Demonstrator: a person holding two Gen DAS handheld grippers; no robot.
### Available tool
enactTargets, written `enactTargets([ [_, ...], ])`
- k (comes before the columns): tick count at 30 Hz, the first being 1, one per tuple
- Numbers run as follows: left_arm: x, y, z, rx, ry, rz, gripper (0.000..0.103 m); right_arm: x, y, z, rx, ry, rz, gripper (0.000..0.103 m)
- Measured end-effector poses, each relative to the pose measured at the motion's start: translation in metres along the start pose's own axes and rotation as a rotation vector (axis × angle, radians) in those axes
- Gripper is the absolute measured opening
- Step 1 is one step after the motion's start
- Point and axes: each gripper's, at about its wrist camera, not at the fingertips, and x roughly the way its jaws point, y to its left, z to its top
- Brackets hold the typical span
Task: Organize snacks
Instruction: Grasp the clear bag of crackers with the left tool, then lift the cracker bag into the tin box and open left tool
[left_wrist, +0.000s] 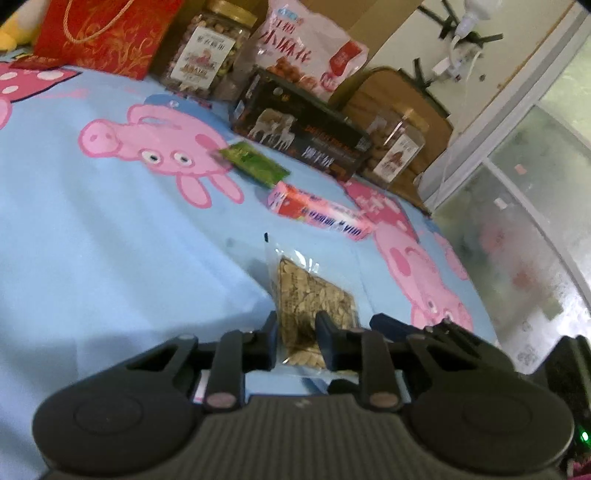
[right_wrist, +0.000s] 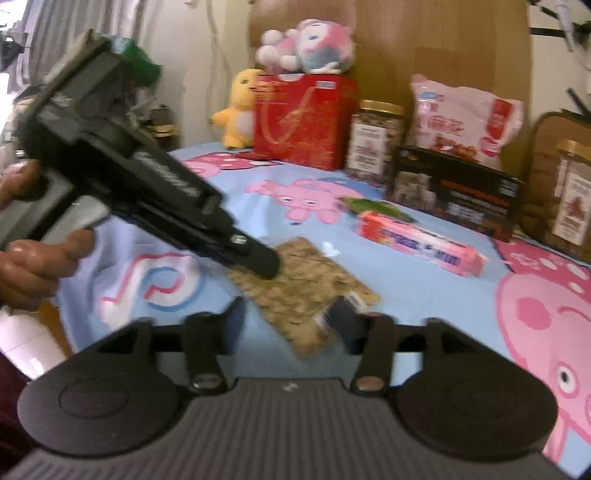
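A: Pinching the seed packet (left_wrist: 312, 306), is it? The left gripper (left_wrist: 295, 341) has its jaws pressed against the packet's near end on the pig-print sheet (left_wrist: 92, 240).

B: Yep. The right gripper (right_wrist: 288, 314) is spread, packet corner between its jaws, not squeezed. Counting left to right: one red gift bag (right_wrist: 304, 122), two jars (right_wrist: 375, 138), one black box (right_wrist: 454, 192), one pink box (right_wrist: 421, 243).

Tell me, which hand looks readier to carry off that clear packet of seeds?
Probably the left. The left gripper is already shut on the seed packet, while the right gripper is open, its fingers only straddling the packet's near corner.
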Motion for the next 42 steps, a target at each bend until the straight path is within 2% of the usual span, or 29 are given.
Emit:
enactTargets([
  [4,-0.011,-0.007,0.001,0.043,-0.073,-0.062,0.012,0.001,-0.016,-0.003,0.102,0.014,0.004,0.086],
  [8,-0.017,-0.024,-0.002,0.146,-0.114,-0.043,0.012,0.007,-0.019,-0.002,0.130,0.016,0.000,0.087],
  [14,-0.021,-0.028,-0.004,0.186,-0.129,-0.019,0.012,0.021,-0.005,0.006,0.049,0.033,0.012,0.086],
  [18,-0.029,-0.017,-0.002,0.154,-0.144,0.000,0.013,0.025,-0.001,0.013,0.016,0.025,0.018,0.053],
  [22,-0.028,-0.006,0.001,0.100,-0.127,0.004,0.014,0.025,0.005,0.012,-0.031,0.001,-0.005,0.042],
  [24,-0.025,-0.002,0.005,0.068,-0.110,0.019,0.022,0.023,0.009,0.012,-0.063,-0.013,-0.028,0.037],
  [26,-0.019,0.000,0.010,0.053,-0.095,0.011,0.024,0.021,0.008,0.014,-0.082,-0.034,-0.046,0.031],
  [33,-0.016,-0.009,0.029,0.063,-0.112,-0.059,0.023,0.012,0.002,0.020,-0.131,-0.098,-0.108,0.024],
  [38,-0.010,-0.035,0.071,0.149,-0.168,-0.052,0.023,0.012,-0.015,0.043,-0.220,-0.178,-0.171,0.023],
  [42,0.014,-0.052,0.119,0.201,-0.219,-0.051,0.023,0.027,-0.045,0.073,-0.282,-0.230,-0.237,0.023],
])
